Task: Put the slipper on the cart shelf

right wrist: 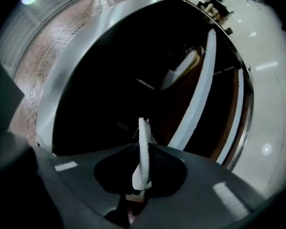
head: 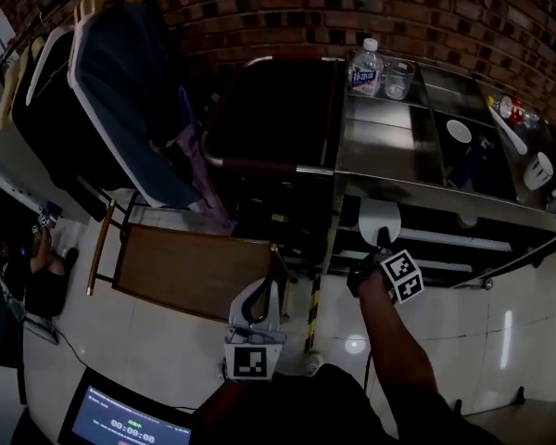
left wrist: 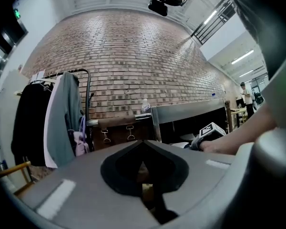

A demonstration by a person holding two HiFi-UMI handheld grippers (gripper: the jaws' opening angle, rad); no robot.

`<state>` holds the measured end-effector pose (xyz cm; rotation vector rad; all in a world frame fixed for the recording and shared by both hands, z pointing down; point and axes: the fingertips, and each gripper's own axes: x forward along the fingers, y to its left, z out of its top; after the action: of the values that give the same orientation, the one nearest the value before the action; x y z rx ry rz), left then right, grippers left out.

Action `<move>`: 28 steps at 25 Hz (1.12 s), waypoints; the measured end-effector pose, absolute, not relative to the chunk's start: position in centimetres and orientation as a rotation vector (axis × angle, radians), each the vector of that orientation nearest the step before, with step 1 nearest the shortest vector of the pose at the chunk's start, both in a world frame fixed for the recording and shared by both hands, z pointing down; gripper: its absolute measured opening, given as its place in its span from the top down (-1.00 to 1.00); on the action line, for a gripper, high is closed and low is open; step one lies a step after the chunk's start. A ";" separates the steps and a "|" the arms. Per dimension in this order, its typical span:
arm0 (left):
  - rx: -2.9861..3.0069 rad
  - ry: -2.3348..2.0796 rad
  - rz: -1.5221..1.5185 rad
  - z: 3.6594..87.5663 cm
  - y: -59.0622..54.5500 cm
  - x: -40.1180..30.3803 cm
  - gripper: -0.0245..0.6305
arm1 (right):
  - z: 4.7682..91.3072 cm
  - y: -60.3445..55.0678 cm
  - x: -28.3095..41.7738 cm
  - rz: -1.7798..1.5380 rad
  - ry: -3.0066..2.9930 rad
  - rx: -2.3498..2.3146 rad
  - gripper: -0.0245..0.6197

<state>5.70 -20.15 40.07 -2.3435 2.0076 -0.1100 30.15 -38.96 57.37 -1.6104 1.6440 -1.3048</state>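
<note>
Your right hand-held gripper [head: 382, 244] was clamped on the thin white soft slipper [head: 380, 217], held at its 12 o'clock against the stainless steel cart [head: 385, 146]. I judged the slipper light and floppy, best gripped at the sole edge. Your left hand-held gripper [head: 255, 306] was closed and empty.

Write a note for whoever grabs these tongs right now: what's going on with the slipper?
Right tongs: shut on the thin white slipper, holding it edge-on at the front of the stainless steel cart, below its top tray.
Left tongs: shut, nothing in them, held low and away from the cart.
Done: slipper is picked up and at the cart.
Left: probably ease it into the dark shelf opening, set it down, open the right tongs, pull back.
</note>
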 end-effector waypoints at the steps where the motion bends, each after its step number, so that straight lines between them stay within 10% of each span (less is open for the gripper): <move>1: -2.340 2.015 -0.114 40.1 -20.0 5.5 0.88 | 58.0 -39.7 30.2 -1.335 1.588 -1.598 0.80; 10: -2.317 2.054 -0.180 40.9 -19.1 4.5 0.88 | 62.7 -42.7 30.8 -1.489 1.209 -1.592 0.72; 17: -2.299 2.075 -0.161 40.5 -18.0 4.7 0.88 | 61.3 -40.5 30.3 -1.487 1.317 -1.637 0.22; 28: -2.400 1.937 -0.041 38.5 -18.7 9.0 0.88 | 45.2 -25.1 29.2 -0.558 2.396 -1.678 0.78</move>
<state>8.95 -18.70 38.52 -2.3997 1.9368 -0.0405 29.22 -25.08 45.23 -1.6778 2.3961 -0.5581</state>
